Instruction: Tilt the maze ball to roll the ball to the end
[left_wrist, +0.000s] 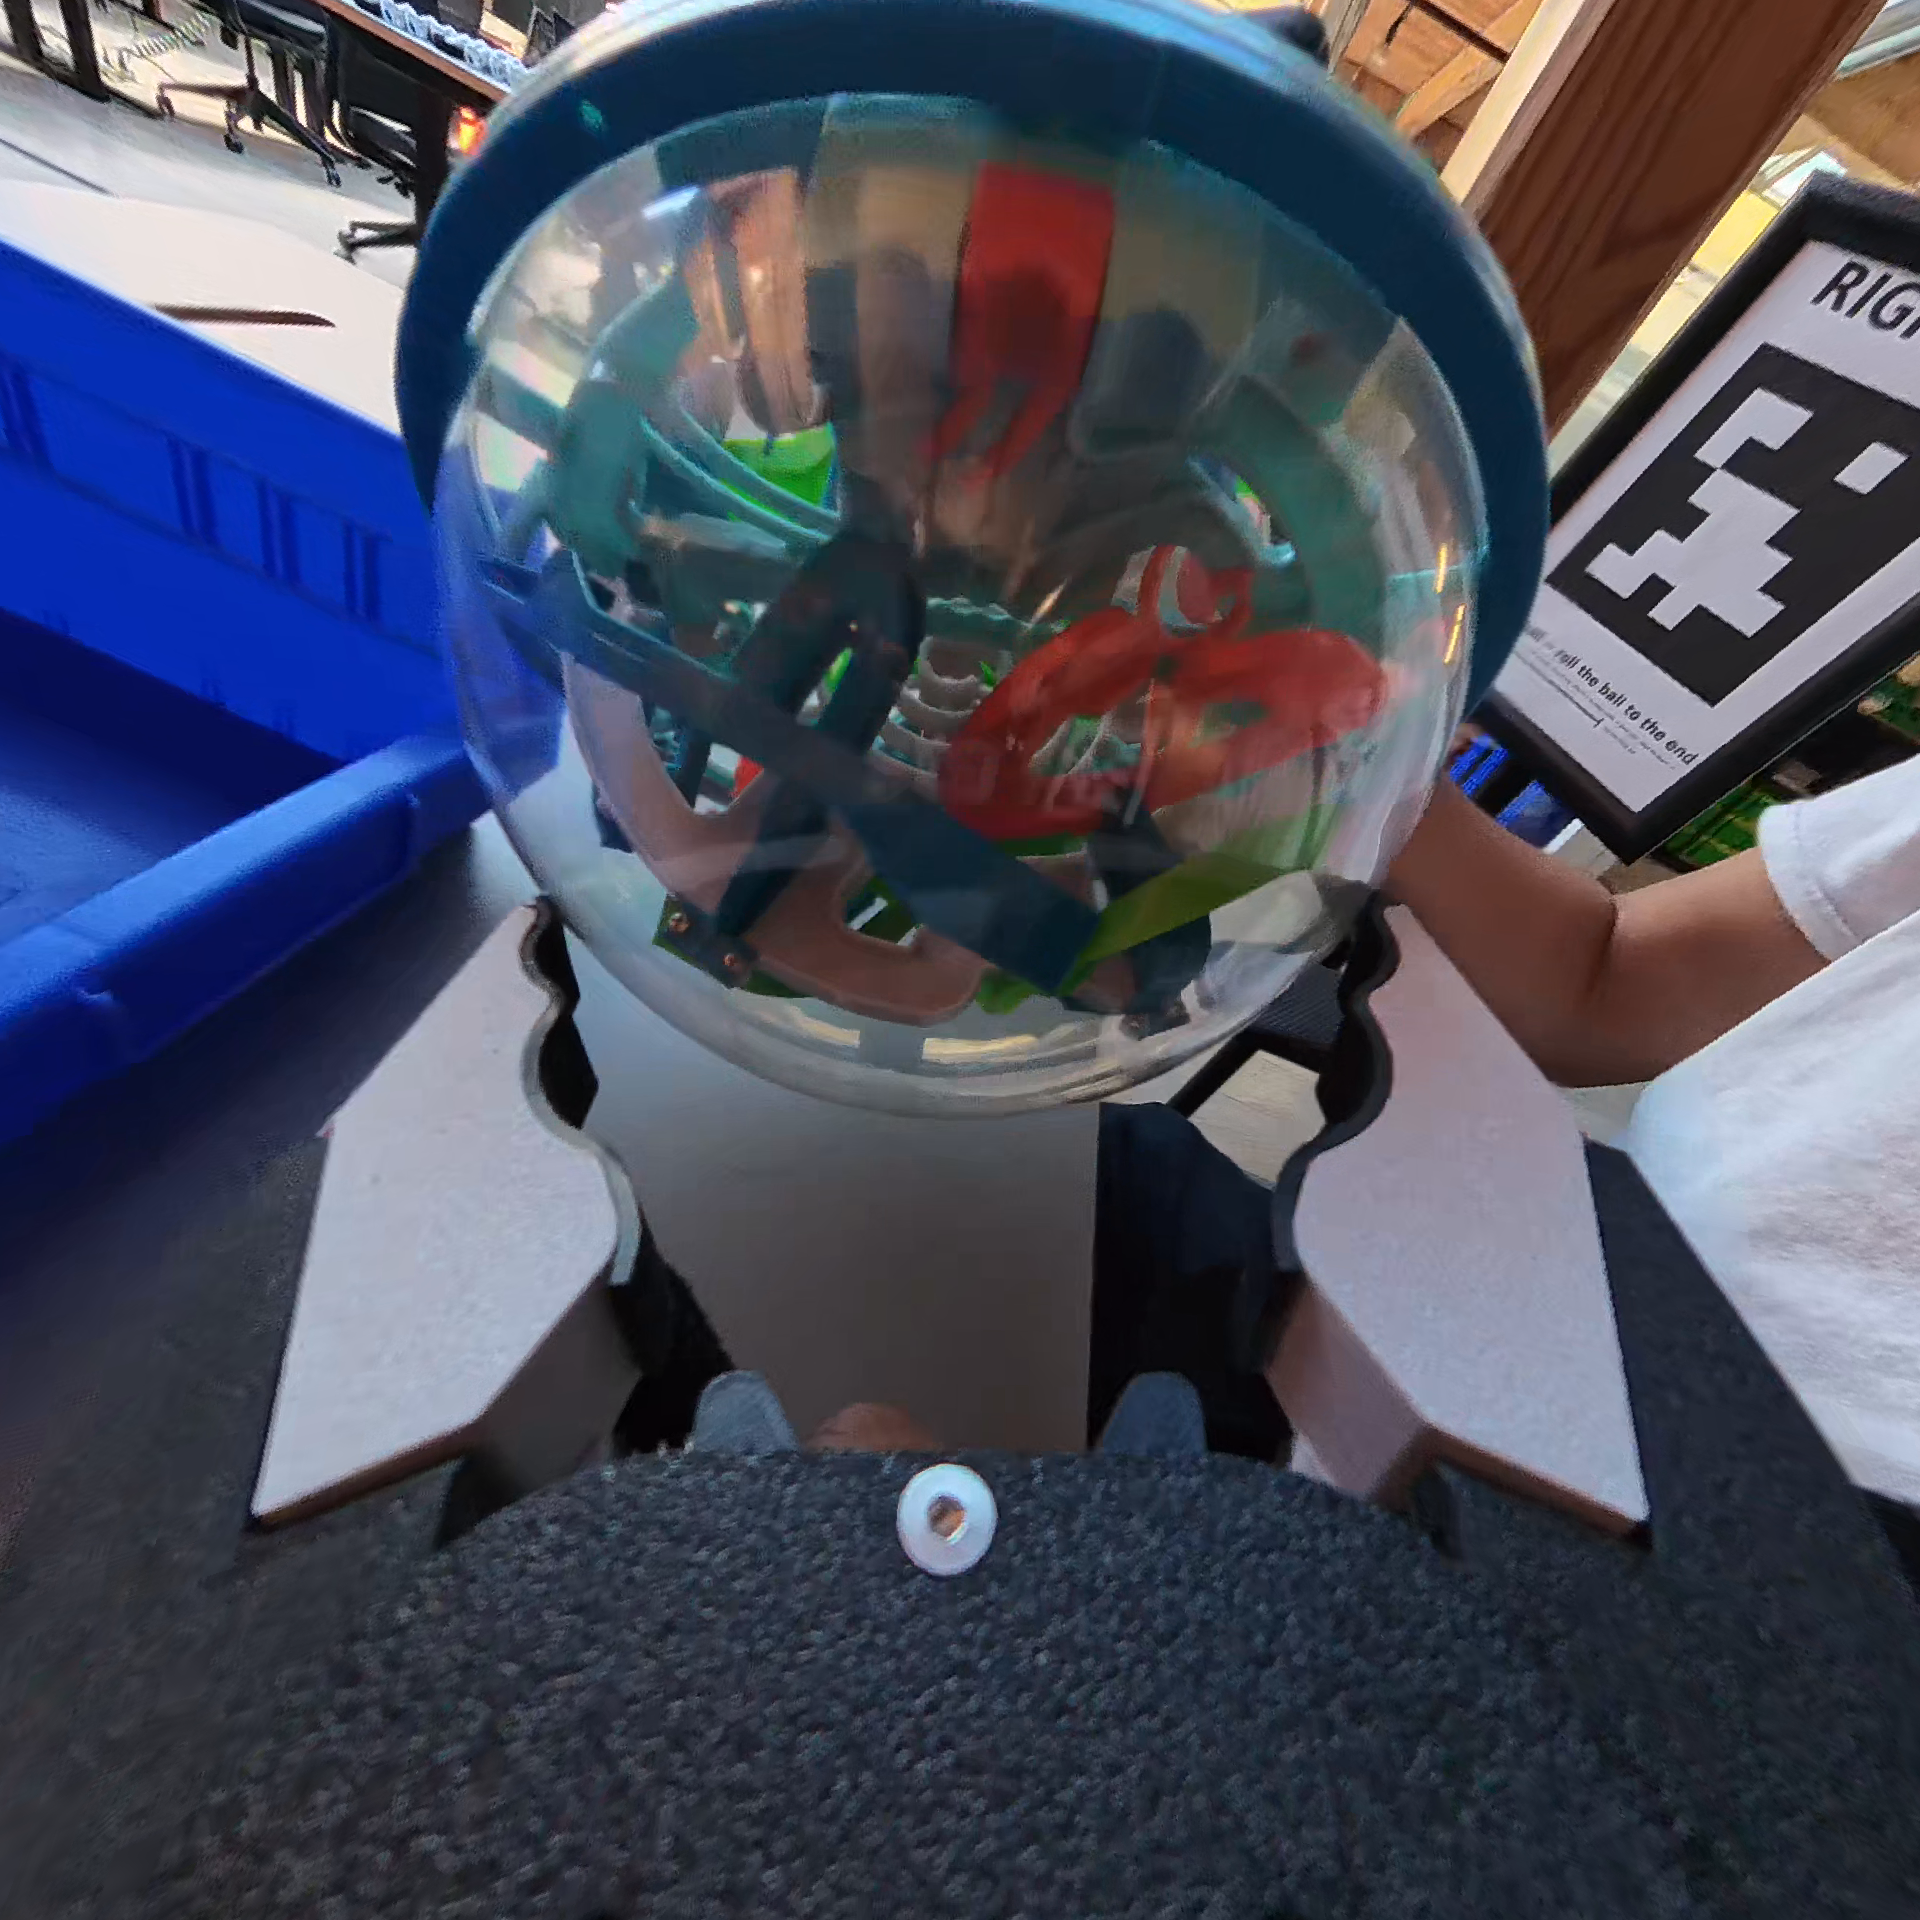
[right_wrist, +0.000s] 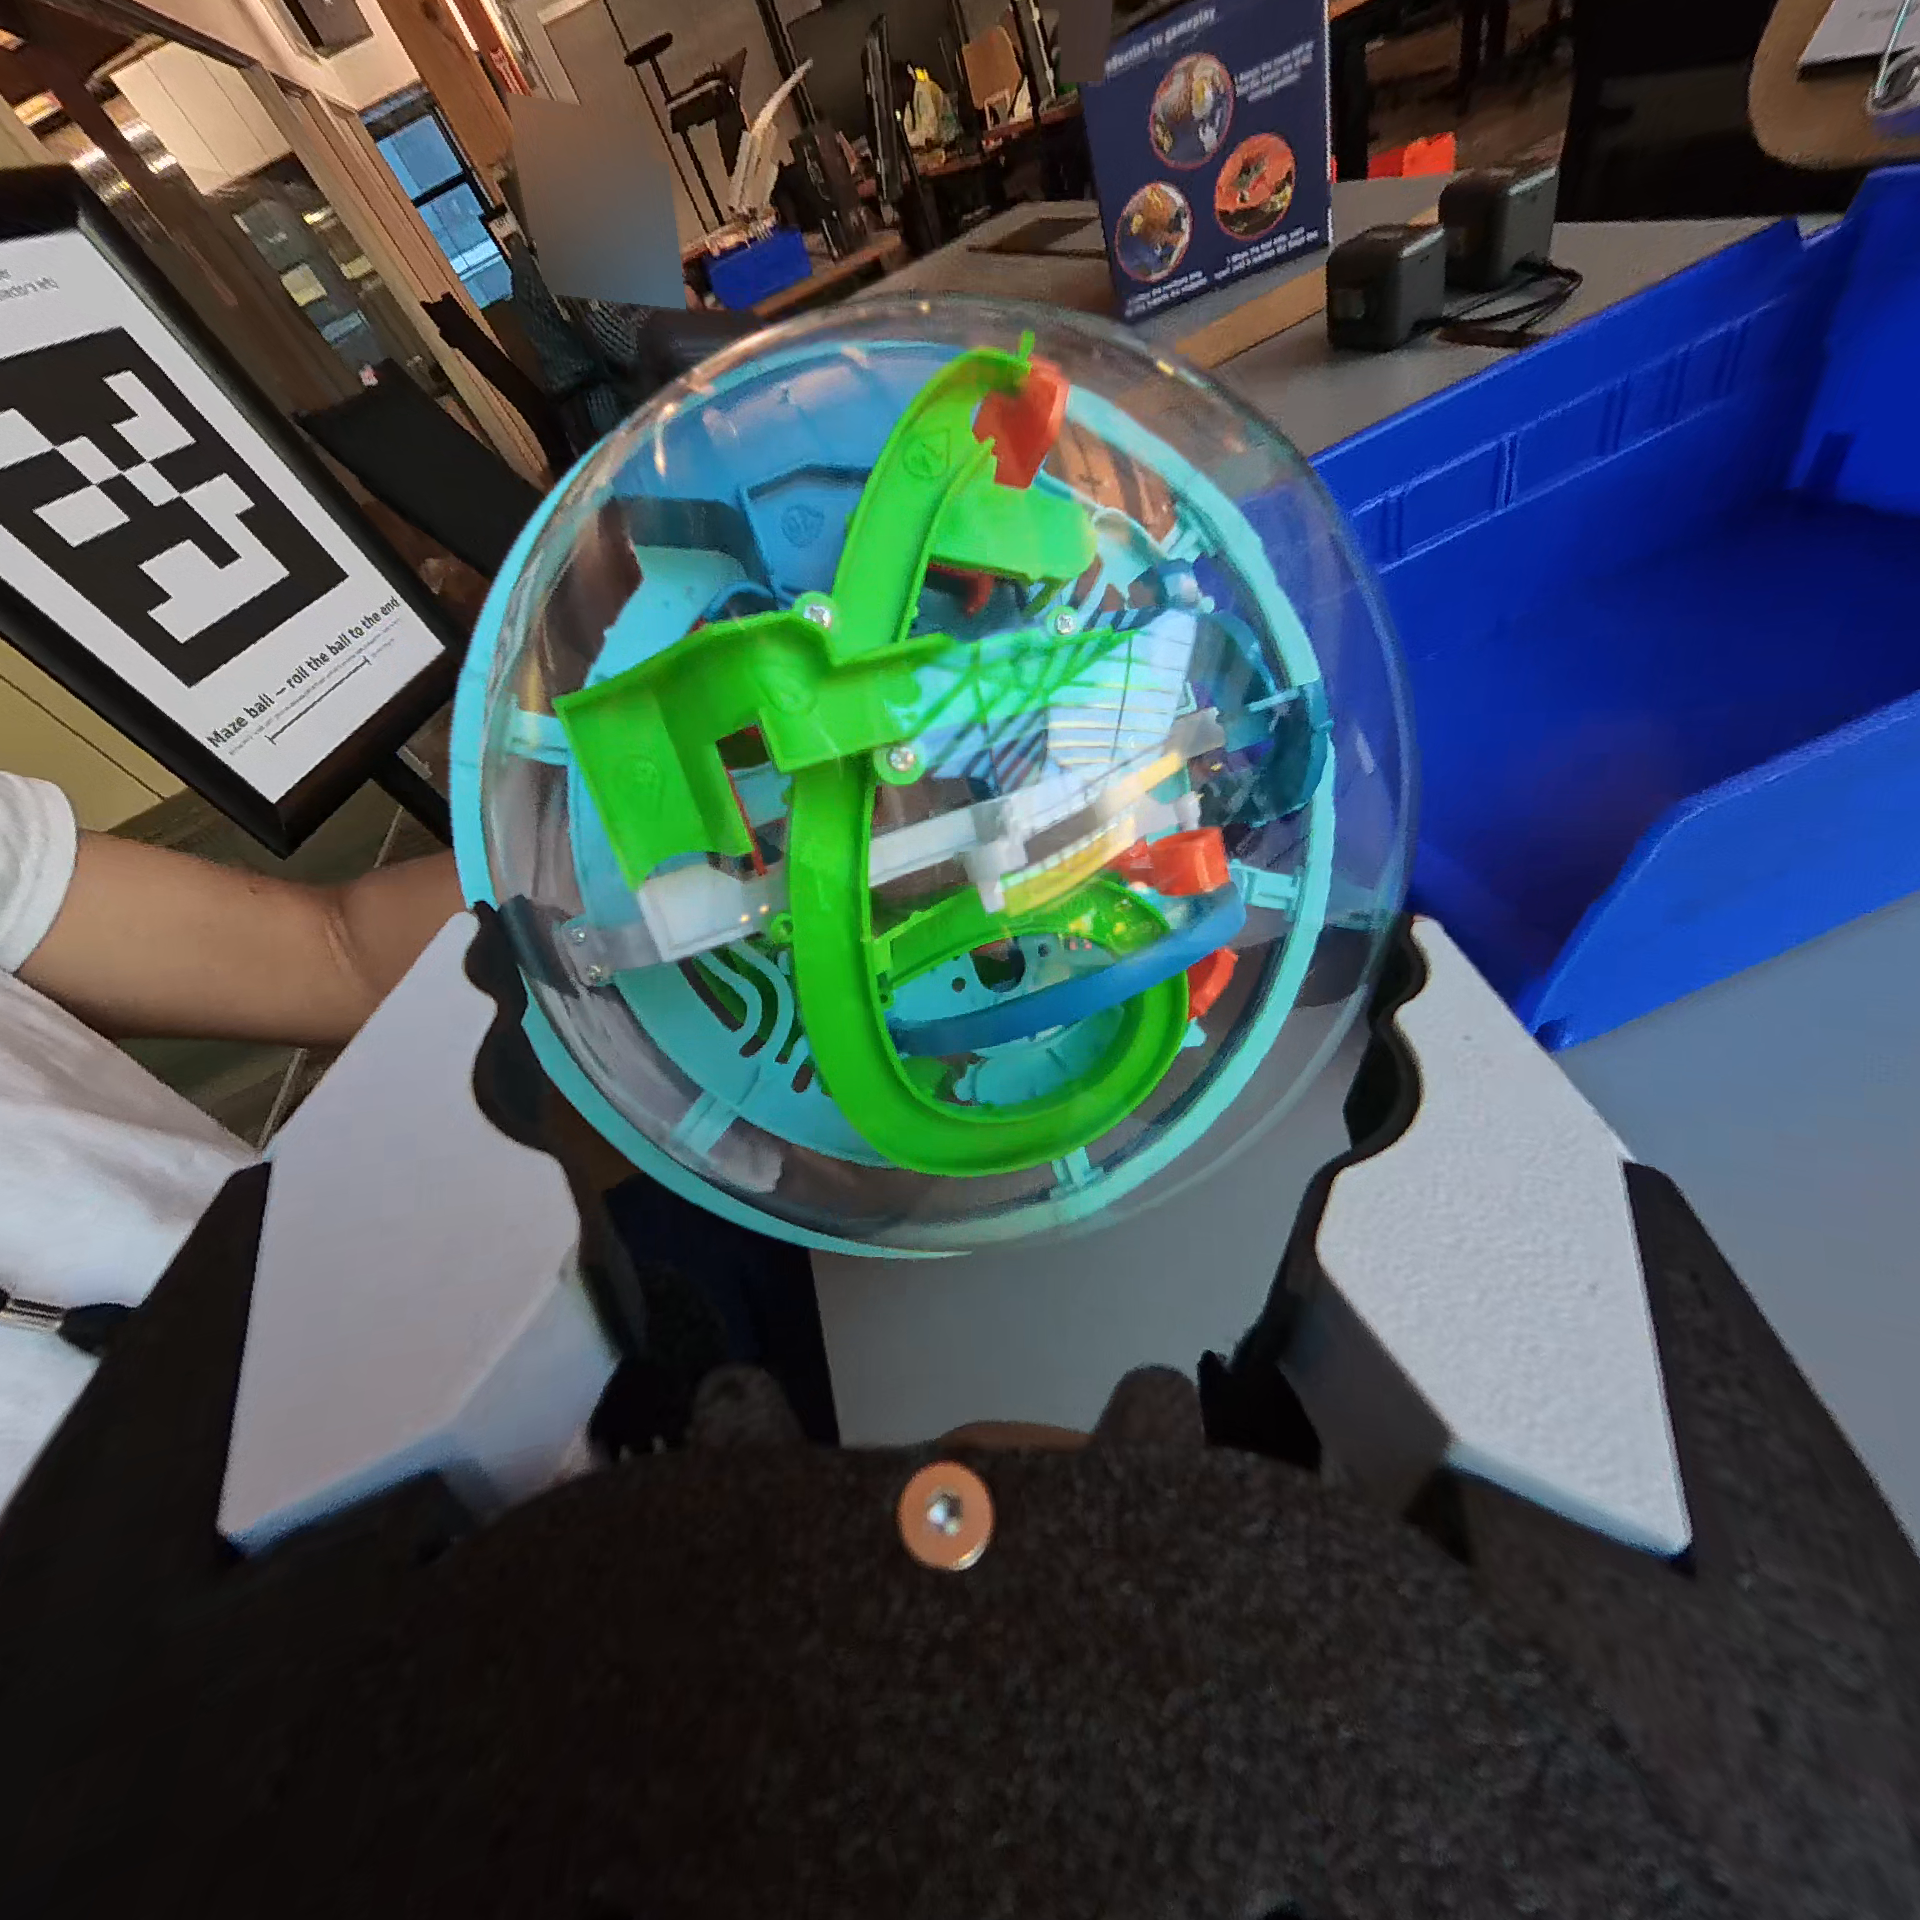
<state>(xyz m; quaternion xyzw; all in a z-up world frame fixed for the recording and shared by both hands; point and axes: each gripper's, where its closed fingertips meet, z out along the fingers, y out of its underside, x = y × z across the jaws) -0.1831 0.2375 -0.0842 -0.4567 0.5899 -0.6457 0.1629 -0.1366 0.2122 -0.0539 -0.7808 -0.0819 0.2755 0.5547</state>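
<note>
While both grippers are clamping it from opposite sides, the clear plastic maze ball w/ green, red & blue tracks inside is hanging above the grey table. Left gripper & right gripper are each pressing wavy black pads on its shell. Blue plastic bin is sitting just beside.

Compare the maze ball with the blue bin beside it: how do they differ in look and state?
The maze ball is a clear sphere with coloured tracks inside; the blue bin is opaque and box-shaped. The maze ball is held up between the right gripper's fingers; the blue bin rests on the table. Both look like plastic.
</note>
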